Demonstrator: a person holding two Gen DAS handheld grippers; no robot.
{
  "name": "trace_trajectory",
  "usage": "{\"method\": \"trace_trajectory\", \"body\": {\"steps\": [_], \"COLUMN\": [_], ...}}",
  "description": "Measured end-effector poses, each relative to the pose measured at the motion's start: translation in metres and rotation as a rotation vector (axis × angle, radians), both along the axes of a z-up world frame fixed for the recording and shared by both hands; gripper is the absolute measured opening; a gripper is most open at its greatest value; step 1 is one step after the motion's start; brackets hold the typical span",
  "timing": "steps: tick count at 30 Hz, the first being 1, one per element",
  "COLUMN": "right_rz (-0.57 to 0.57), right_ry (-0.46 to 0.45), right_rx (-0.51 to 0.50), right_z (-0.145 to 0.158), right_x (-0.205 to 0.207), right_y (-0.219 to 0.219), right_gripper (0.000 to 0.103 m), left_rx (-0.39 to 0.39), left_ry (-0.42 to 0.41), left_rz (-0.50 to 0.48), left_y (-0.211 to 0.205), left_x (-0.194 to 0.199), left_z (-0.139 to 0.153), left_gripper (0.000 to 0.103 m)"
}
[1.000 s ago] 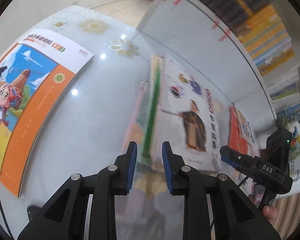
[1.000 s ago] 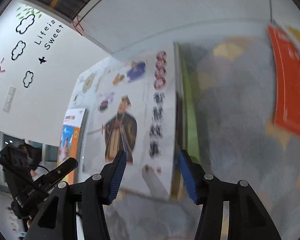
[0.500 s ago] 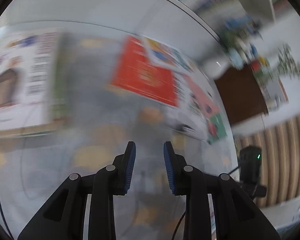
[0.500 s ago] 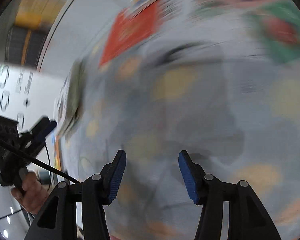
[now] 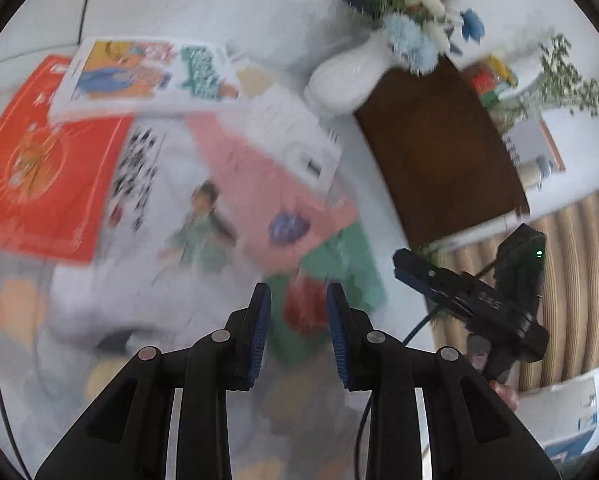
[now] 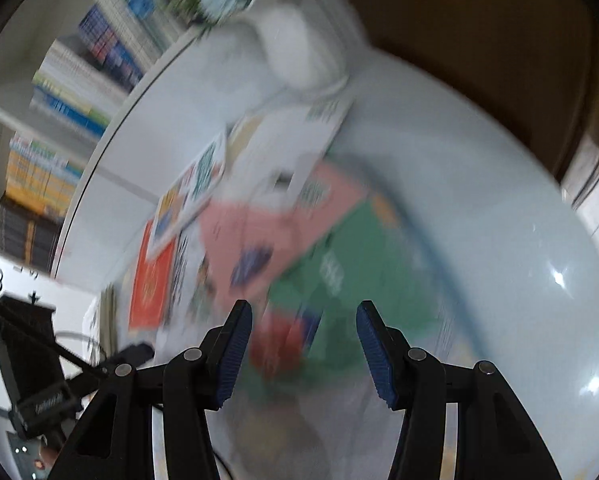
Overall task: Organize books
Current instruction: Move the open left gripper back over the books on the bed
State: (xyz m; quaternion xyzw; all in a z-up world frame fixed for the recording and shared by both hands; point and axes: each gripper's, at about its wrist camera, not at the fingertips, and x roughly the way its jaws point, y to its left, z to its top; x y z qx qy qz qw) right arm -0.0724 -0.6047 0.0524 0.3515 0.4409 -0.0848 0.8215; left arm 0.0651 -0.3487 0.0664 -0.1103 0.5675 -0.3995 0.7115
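Observation:
Several books lie overlapped on the white table [image 6: 499, 220]. In the left wrist view a red book [image 5: 31, 168] sits at left with a colourful white book [image 5: 139, 76] on its top corner. Beside them are a white book with a green-clad figure [image 5: 171, 240], a pink book [image 5: 267, 196] and a green book [image 5: 347, 264]. My left gripper [image 5: 298, 292] hovers over the green book's near corner, jaws narrowly apart and empty. My right gripper [image 6: 304, 312] is open over the green book [image 6: 359, 272], beside the pink book [image 6: 267, 232]. Everything is blurred.
A white vase [image 5: 351, 80] with blue and white flowers stands at the table's far edge behind the books. A dark brown panel [image 5: 439, 152] lies beyond the table. Shelves of books [image 6: 59, 100] line the wall at left. The other gripper [image 5: 459, 296] shows at right.
Both grippers have swept sideways from the stacked white book with a robed figure, past the red book, to the scattered pile by the vase. The jaws look unchanged.

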Motion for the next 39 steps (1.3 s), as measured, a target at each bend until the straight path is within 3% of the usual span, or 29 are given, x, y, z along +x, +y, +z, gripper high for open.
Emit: {"method": "trace_trajectory", "body": {"steps": [4, 7, 12, 20, 24, 28, 35, 38, 39], "right_rz": [-0.052, -0.077, -0.146, -0.122, -0.062, 0.037, 0.182, 0.277, 0.322], "right_ry": [-0.021, -0.034, -0.050, -0.066, -0.065, -0.080, -0.123, -0.110, -0.091], "right_rx": [-0.017, -0.030, -0.017, -0.006, -0.027, 0.054, 0.048, 0.091, 0.150], "right_z": [-0.006, -0.013, -0.029, -0.054, -0.053, -0.048, -0.014, -0.011, -0.017], "right_x": [0.040, 0.068, 0.109, 0.161, 0.171, 0.158, 0.100, 0.074, 0.061], "right_y": [-0.034, -0.057, -0.094, -0.128, -0.124, -0.114, -0.061, -0.024, -0.005], "right_gripper": [0.051, 0.038, 0.038, 0.038, 0.041, 0.041, 0.044, 0.044, 0.044], "left_rx": [0.002, 0.023, 0.051, 0.072, 0.055, 0.057, 0.149, 0.037, 0.059], "left_ry": [-0.003, -0.041, -0.024, 0.021, 0.051, 0.039, -0.030, 0.039, 0.034], "left_rz": [0.034, 0.044, 0.060, 0.077, 0.071, 0.087, 0.071, -0.020, -0.045], "left_y": [-0.029, -0.050, -0.078, -0.098, -0.092, -0.079, -0.037, -0.023, -0.025], "left_x": [0.021, 0.039, 0.068, 0.089, 0.094, 0.093, 0.077, 0.055, 0.047], "left_z": [0.001, -0.001, -0.022, -0.047, -0.056, -0.056, -0.049, -0.046, -0.046], "left_gripper": [0.026, 0.026, 0.026, 0.026, 0.026, 0.026, 0.026, 0.026, 0.026]}}
